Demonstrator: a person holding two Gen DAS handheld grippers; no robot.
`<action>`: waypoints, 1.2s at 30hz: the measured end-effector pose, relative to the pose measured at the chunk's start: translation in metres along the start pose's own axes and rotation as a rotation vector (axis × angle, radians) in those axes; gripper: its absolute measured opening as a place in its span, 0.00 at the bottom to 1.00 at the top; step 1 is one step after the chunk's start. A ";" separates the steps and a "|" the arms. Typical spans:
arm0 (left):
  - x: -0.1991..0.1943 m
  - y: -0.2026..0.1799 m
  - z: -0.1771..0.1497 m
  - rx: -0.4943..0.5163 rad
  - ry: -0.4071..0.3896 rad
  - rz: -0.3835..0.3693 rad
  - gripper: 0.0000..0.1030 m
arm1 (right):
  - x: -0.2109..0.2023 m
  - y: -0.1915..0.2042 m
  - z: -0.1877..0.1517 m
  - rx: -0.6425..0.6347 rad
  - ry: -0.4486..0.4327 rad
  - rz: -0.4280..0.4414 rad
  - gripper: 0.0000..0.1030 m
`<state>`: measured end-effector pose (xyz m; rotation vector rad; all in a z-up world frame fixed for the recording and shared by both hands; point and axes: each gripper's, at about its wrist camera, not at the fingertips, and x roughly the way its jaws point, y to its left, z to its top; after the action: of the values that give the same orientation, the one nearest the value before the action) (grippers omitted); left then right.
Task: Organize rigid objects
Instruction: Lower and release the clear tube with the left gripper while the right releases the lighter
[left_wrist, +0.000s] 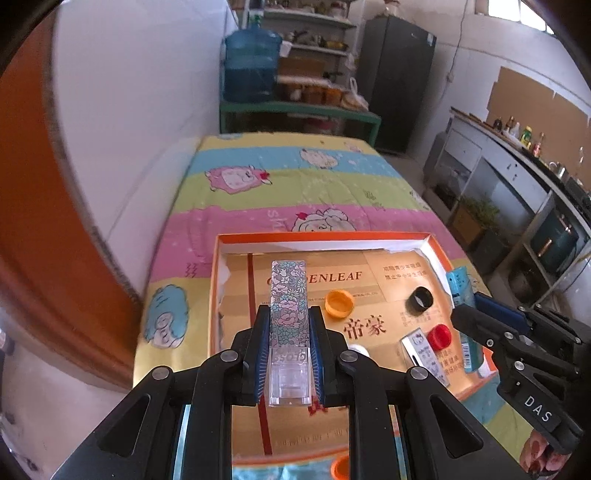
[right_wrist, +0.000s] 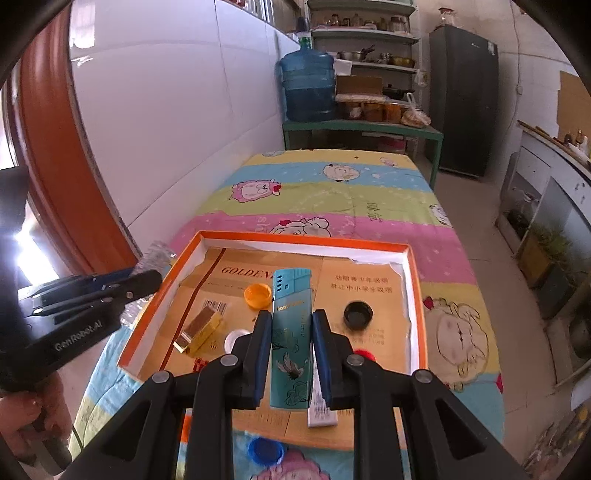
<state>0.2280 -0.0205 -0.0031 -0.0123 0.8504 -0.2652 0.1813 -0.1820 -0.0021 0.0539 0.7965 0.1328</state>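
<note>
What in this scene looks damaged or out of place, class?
The orange-rimmed box has torn white lining on its right inner wall, ragged and peeling. A blue bottle cap lies outside the box on the cartoon-print cloth, while the orange cap and black cap sit inside.

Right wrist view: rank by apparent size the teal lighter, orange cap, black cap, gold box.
1. teal lighter, though it sits in the right claw nearest the camera, which inflates it
2. gold box
3. orange cap and black cap look alike; no ranking between them
</note>
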 end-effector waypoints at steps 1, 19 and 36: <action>0.005 -0.001 0.003 0.002 0.008 0.006 0.19 | 0.004 -0.001 0.003 0.003 0.008 0.007 0.22; 0.075 0.011 0.035 -0.042 0.152 0.044 0.19 | 0.062 -0.017 0.040 0.027 0.122 0.037 0.22; 0.106 0.021 0.029 -0.074 0.204 0.057 0.19 | 0.102 -0.014 0.036 0.025 0.212 0.030 0.22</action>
<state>0.3210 -0.0282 -0.0645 -0.0300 1.0618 -0.1833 0.2793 -0.1813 -0.0505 0.0763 1.0091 0.1593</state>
